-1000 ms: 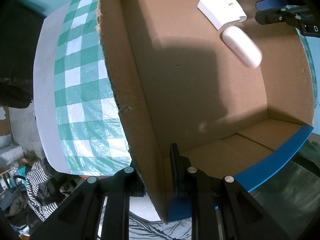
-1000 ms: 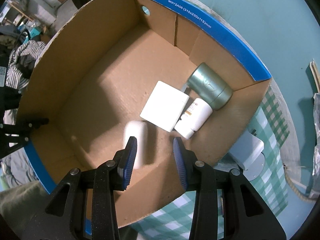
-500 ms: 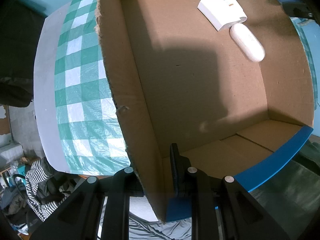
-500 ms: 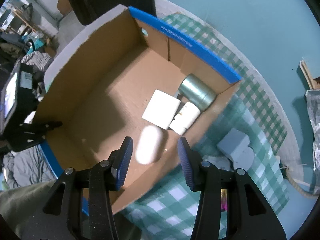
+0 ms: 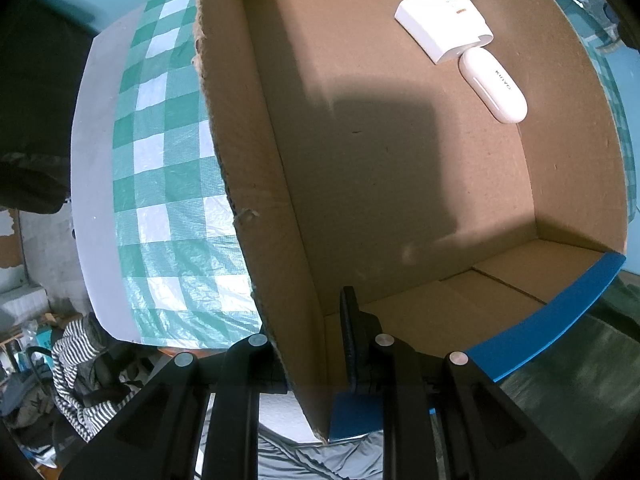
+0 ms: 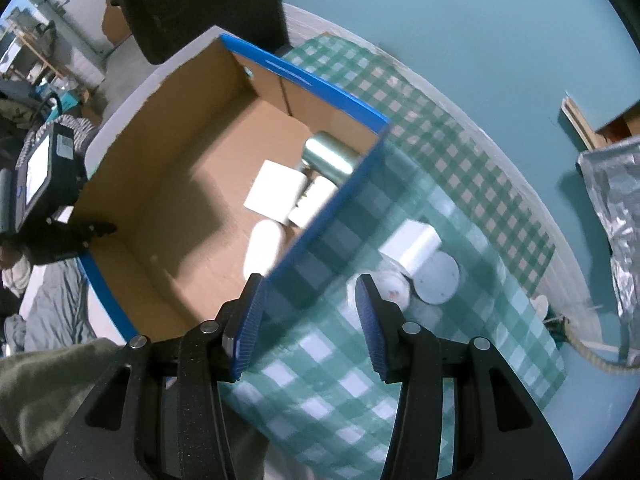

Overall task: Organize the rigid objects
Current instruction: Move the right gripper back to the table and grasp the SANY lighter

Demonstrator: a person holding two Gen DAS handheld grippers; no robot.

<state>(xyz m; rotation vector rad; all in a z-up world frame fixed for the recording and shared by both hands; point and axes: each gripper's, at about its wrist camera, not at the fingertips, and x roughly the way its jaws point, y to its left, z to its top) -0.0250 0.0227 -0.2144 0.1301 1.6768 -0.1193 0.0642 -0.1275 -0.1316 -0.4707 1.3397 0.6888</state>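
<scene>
The left gripper (image 5: 308, 344) clamped the box (image 5: 256, 216) wall while the right gripper (image 6: 310, 312) hung parted, empty, above the tablecloth (image 6: 460, 184).

Left hand-held gripper (image 5: 312, 344) clamped, right (image 6: 310, 308) parted.

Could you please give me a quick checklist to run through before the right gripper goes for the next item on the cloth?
1. Right gripper empty, jaws apart: ok.
2. White oval case lying in the cardboard box: ok.
3. Left gripper clamped on the box wall: ok.
4. White block and round white lids waiting on the checked cloth: ok.
5. Which of them is graspable first: cannot tell, the right wrist view is blurred.
</scene>
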